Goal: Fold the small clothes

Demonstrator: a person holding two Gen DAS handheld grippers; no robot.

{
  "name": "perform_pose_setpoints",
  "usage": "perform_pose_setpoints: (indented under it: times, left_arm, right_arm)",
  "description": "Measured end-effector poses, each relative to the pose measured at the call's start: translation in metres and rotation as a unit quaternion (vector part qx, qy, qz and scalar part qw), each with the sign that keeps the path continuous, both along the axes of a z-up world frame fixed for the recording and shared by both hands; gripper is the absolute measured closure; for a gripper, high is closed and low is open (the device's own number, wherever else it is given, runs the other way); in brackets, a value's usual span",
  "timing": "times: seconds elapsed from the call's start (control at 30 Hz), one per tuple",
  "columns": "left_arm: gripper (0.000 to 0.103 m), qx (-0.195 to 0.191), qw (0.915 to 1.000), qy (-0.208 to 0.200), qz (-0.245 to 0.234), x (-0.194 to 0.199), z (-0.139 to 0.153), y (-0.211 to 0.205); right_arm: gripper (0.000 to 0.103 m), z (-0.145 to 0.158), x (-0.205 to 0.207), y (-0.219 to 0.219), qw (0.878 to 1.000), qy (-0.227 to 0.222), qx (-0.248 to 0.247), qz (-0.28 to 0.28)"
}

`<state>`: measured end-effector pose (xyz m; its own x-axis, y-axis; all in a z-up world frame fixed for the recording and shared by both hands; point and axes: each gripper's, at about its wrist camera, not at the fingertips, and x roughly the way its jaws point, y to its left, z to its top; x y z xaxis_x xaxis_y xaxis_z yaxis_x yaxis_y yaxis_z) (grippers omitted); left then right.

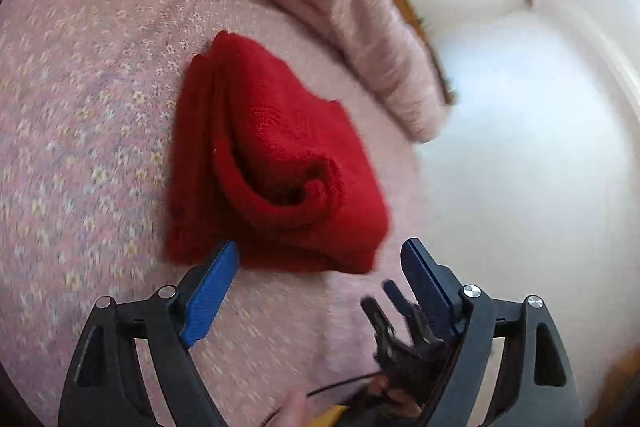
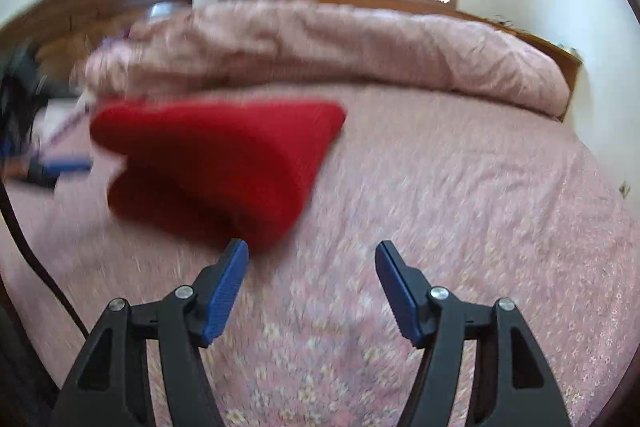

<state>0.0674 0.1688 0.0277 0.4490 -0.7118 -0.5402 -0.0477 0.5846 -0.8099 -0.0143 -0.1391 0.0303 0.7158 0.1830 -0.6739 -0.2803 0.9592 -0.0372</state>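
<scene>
1. Nearest the lens: left gripper (image 1: 320, 253), jaws spread wide, nothing between the pads; bare bedspread (image 1: 100, 107) under the gap.
2. Just ahead of its left fingertip: red cloth (image 1: 276, 163), folded into a thick bundle, flat on the bedspread, one layer curled open toward the tool.
3. Low right, beside its right finger: right gripper (image 1: 390, 301), blurred, pointing in.
4. Right wrist view: right gripper parted wide, empty; red cloth ahead and left of its left fingertip, apart from the pads.
5. Beyond the cloth: rumpled pink duvet (image 2: 360, 43).
6. Handling, judged: soft, light, plush terry; limp, layers liable to slip. Best hold: stacked corners at the near edge.
7. Containers: none in view.
</scene>
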Motion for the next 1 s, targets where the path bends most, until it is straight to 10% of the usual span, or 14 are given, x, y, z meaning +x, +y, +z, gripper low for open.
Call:
perform_pose_setpoints:
  times: [0.1,0.37,0.47,0.73,1.0]
  left_arm:
    - [0.024,0.057,0.9978,0.026,0.023,0.018,-0.002,-0.017]
    - [0.025,0.023,0.9917,0.065,0.108,0.045,-0.002,-0.021]
    - [0.070,0.019,0.9888,0.065,0.133,0.049,-0.004,-0.019]
    - [0.080,-0.025,0.9900,-0.101,0.095,0.051,0.047,-0.030]
    - [0.080,0.023,0.9877,-0.107,0.112,0.037,0.039,-0.002]
  right_arm:
    - [0.033,-0.007,-0.001,0.005,1.000,0.011,0.018,0.021]
    - [0.033,-0.013,0.016,0.016,1.000,-0.014,-0.007,0.000]
    - [0.033,-0.020,0.027,0.025,1.000,-0.006,-0.017,0.000]
    - [0.032,-0.021,0.054,0.055,0.999,-0.025,0.007,-0.022]
    - [0.026,-0.028,0.093,0.074,0.994,-0.044,-0.050,-0.086]
